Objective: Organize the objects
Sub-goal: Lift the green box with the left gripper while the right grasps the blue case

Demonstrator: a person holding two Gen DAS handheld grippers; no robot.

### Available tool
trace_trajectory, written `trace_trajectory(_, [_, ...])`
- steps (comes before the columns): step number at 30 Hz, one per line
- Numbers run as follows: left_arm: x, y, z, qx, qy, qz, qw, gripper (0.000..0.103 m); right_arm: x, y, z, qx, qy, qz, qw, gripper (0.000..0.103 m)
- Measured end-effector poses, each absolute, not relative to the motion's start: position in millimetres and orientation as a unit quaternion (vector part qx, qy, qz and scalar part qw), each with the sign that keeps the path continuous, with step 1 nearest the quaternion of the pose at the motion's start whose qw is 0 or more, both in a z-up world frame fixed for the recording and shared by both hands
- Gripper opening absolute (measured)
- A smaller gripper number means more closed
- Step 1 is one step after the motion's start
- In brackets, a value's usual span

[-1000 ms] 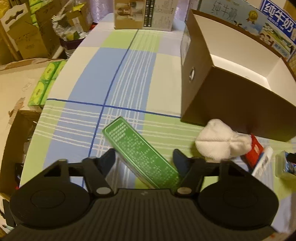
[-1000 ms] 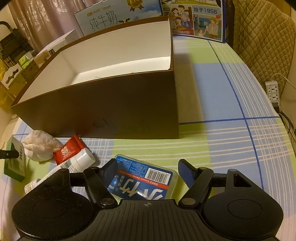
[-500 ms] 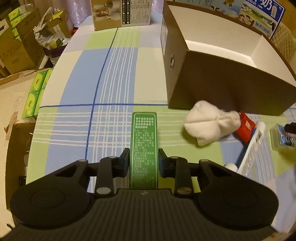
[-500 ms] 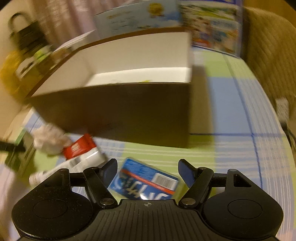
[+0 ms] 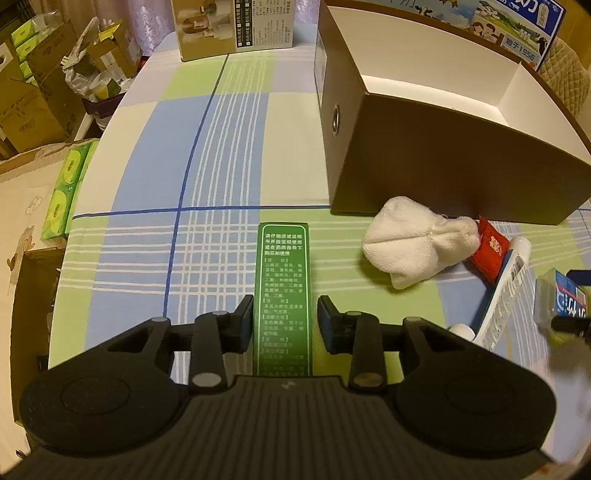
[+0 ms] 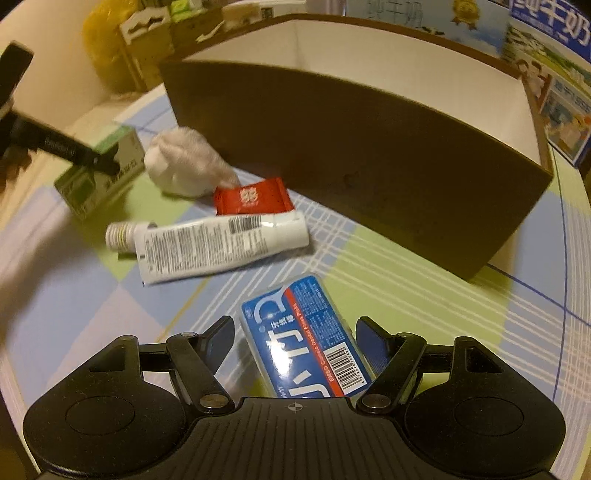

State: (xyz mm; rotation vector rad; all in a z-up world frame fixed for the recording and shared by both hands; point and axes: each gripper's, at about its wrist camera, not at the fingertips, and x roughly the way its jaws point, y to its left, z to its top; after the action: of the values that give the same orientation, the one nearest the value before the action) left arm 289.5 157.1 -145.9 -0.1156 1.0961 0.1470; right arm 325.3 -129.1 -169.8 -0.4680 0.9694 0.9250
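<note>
A long green box (image 5: 283,266) lies on the checked tablecloth, running straight out between the fingers of my left gripper (image 5: 285,314). Those jaws are opening; a thin gap shows at the right pad. The right wrist view shows the same green box (image 6: 110,173) with a left finger over it. My right gripper (image 6: 295,323) stands open over a blue plastic case (image 6: 303,332), which lies slanted between its fingers. A white cloth bundle (image 5: 413,247), a red packet (image 6: 251,197) and a white tube (image 6: 221,240) lie in front of the open brown box (image 6: 369,147).
The brown box (image 5: 443,162) has a white inside and stands at the right. A printed carton (image 5: 236,26) stands at the table's far edge, with milk cartons (image 5: 517,26) behind the brown box. Green tissue packs (image 5: 61,192) and cardboard boxes sit beyond the table's left edge.
My left jaws came in around the green box, which turned from slanted to straight between them, then eased out slightly. My right gripper rolled and shifted, so the blue case now lies lengthwise between its fingers.
</note>
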Motion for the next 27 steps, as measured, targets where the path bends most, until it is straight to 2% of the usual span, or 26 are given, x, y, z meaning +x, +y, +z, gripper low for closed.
trace_trajectory(10, [294.6,154.1,-153.8,-0.043,0.525,0.071,0.847,0.033,324.6,-121.2,-176.4,-0.238,0.444,0.417,0.756,0.057])
trace_trajectory(15, [298.1,150.6,-160.1,-0.031,0.53,0.069,0.845,0.032,322.3,-117.0,-174.0,-0.25,0.442,0.411,0.757,0.057])
trace_trajectory(17, [299.1,148.9,-162.1,-0.022,0.531,0.073,0.844,0.026,321.6,-115.8,-171.5,-0.252,0.442,0.411,0.756,0.056])
trace_trajectory(27, [289.6,150.8,-143.5,-0.038,0.508,0.072,0.857,0.026,321.5,-123.2,-136.0,-0.192,0.418,0.418,0.783,0.056])
